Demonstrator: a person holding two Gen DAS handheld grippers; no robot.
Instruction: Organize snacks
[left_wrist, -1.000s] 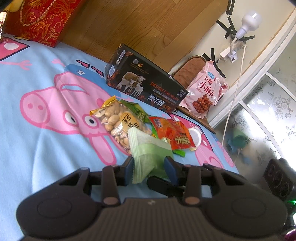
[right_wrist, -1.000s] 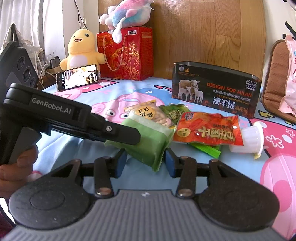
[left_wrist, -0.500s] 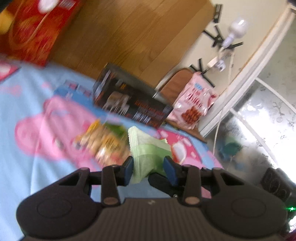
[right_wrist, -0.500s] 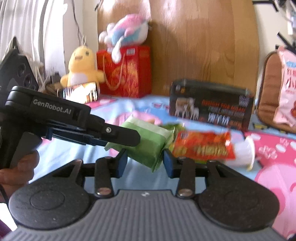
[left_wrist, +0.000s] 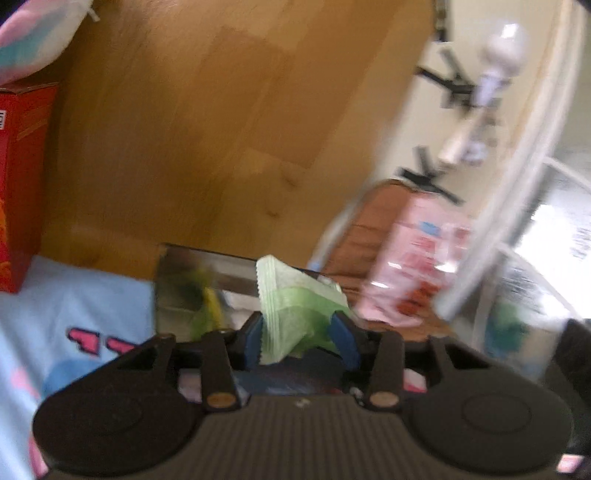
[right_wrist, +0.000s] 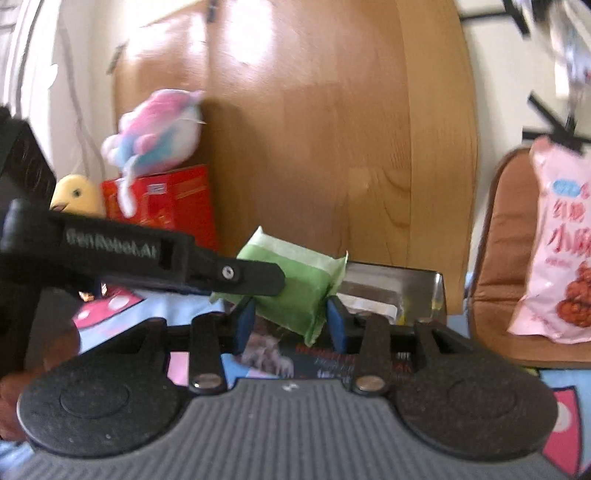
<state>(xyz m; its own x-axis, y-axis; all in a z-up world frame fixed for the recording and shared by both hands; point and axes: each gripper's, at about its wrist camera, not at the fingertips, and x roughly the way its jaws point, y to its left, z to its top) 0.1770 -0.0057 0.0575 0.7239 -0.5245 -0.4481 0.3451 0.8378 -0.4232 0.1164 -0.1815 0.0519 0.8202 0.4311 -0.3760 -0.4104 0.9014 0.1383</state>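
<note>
Jaws on both grippers were easing wider, yet each pair still pressed its blue pads against the same green packet. The left gripper pinched the packet's near crimped end, while the right gripper clamped its far part from either side, with the left tool's black finger lying across the wrapper in the right wrist view. The packet hung in the air, tilted, just above the open black box, whose shiny inner wall showed behind it. That box stood on a bed sheet printed blue with pink cartoon shapes. To the far left sat a red gift bag with a pink plush toy on top and a yellow plush toy beside it. To the right a pink snack bag leaned on a brown chair. A wooden board closed the background; much was blurred.
</note>
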